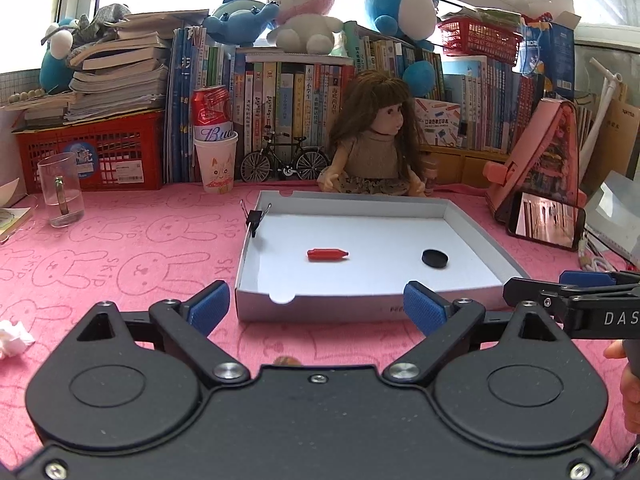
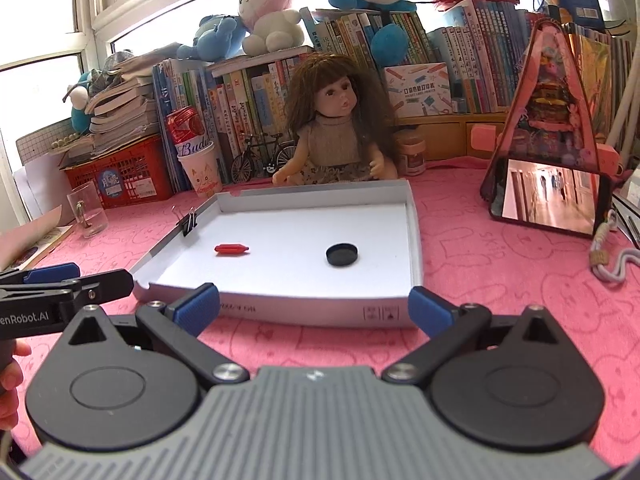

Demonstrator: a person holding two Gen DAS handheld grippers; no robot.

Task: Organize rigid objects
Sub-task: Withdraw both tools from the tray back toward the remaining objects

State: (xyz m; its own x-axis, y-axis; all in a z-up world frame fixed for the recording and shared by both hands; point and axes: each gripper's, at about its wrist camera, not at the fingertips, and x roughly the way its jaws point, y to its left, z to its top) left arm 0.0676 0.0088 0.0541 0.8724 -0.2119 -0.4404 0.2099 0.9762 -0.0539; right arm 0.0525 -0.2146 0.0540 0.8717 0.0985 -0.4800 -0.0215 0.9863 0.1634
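A shallow white box (image 1: 368, 310) lies on the pink cloth, just ahead of both grippers. Inside it are a red pen-cap-shaped piece (image 1: 327, 254) left of centre and a black round cap (image 1: 435, 258) to the right. A black binder clip (image 1: 255, 219) grips the box's left wall. My left gripper (image 1: 316, 306) is open and holds nothing, its blue pads short of the box's front wall. My right gripper (image 2: 314, 308) is also open and holds nothing at the same wall. The red piece (image 2: 231, 249), the black cap (image 2: 341, 255) and the clip (image 2: 188, 222) show in the right wrist view too.
A doll (image 1: 378, 148) sits behind the box, beside a model bicycle (image 1: 282, 160). A glass mug (image 1: 60, 190) and a paper cup holding a can (image 1: 216, 160) stand at the left. A phone (image 1: 546, 220) leans on a pink toy house at the right. Crumpled paper (image 1: 14, 338) lies near left.
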